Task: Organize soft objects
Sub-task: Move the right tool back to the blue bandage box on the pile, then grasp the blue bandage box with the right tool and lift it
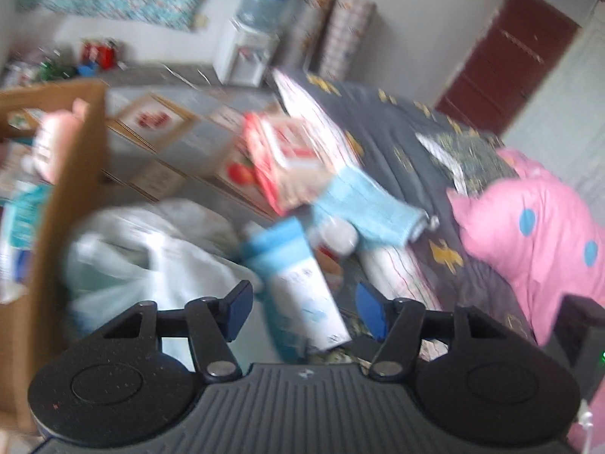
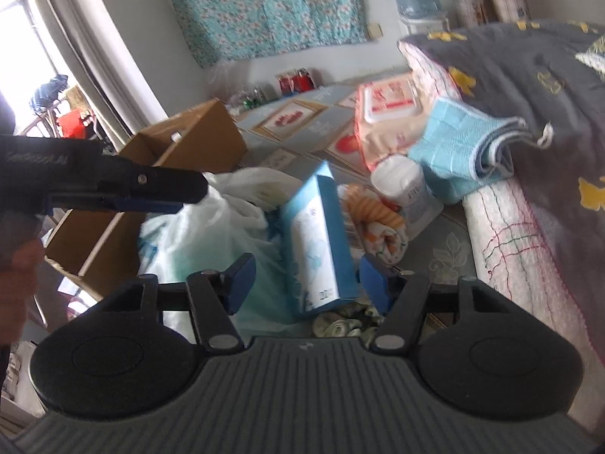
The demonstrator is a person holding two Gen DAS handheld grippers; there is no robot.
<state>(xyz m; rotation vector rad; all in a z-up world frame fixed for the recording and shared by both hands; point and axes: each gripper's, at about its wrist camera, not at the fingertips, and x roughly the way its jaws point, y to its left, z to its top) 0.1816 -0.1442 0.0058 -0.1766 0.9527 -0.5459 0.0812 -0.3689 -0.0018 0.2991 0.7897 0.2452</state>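
Bed: dark grey quilt with yellow motifs (image 2: pixel 529 87) over a white stitched mattress edge, right of the pile.
Carton: open brown cardboard box (image 2: pixel 189 140) on the floor to the left, already holding goods.
Bag: crumpled white plastic bag (image 2: pixel 211 227) between carton and pile.
Wipes: pink-and-white soft pack of wipes (image 2: pixel 385 113) leaning at the back.
Towel: folded light-blue towel (image 2: pixel 465 151) resting on the bed edge, above and right of both tools.
Task item: upright blue-and-white carton of tissues (image 2: pixel 321 242), long axis tilted, top leaning away; it stands straight ahead of both tools.
Right tongs (image 2: pixel 308 276): apart, empty, the carton's base lying between the tips' line of sight; judged the nearer hand.
Left tongs (image 1: pixel 302 310): apart, empty; view motion-blurred. Seen from the right wrist, this tool hangs over the bag, left of the carton.
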